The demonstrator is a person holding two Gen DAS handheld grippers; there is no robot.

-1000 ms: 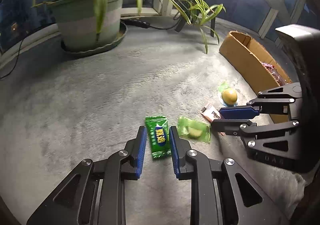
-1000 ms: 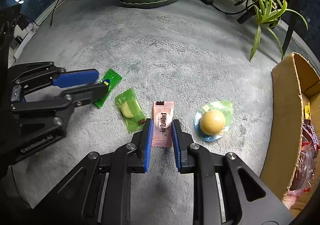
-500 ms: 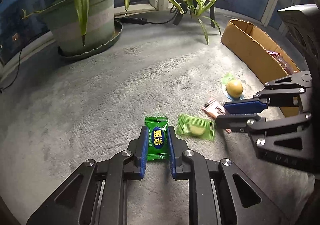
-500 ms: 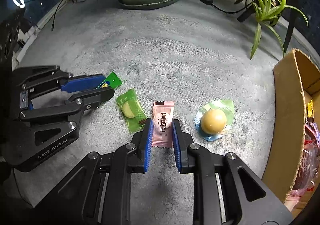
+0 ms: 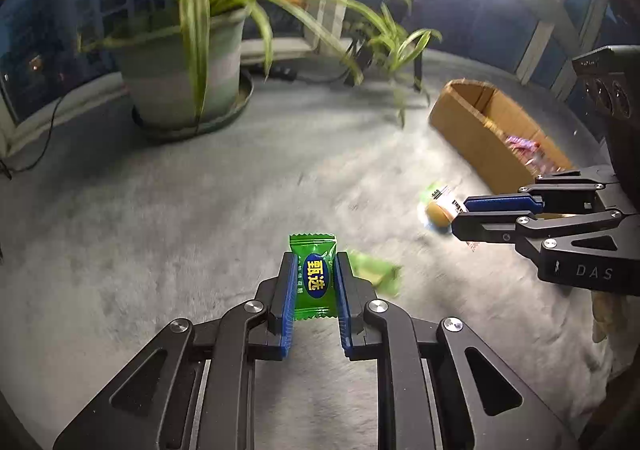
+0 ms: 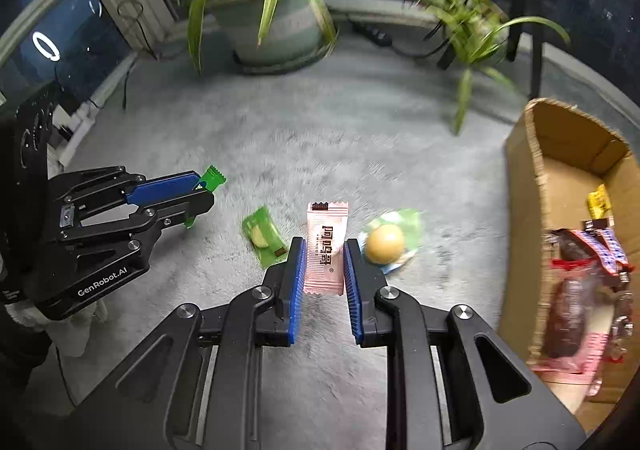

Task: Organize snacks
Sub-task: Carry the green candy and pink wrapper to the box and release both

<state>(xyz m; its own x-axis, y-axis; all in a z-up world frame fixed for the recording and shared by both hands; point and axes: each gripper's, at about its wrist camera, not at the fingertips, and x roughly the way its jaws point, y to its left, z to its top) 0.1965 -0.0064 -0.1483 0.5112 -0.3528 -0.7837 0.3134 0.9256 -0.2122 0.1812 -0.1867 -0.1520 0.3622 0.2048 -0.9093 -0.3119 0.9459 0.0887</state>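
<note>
Left gripper: closed on the green candy packet, blue pads pressing both long edges; packet flat and upright between them, lifted off the grey carpet as it seems.
Right gripper: narrowed onto the pink sachet, pads touching its sides; whether it is clear of the carpet I cannot tell.
Step in hand: both snacks gripped, the carry to the cardboard box about to start, by my judgement.
Next move calls for: swinging each hand rightward over the box rim, then letting go; the thin wrappers could slip or twist under a light grip.
Still on carpet: light-green wrapped sweet just left of the pink sachet, round yellow candy on its open wrapper just right.
Box: open-topped, near the right edge, already holding red and yellow packets.
Far: potted spider plant by the window.
</note>
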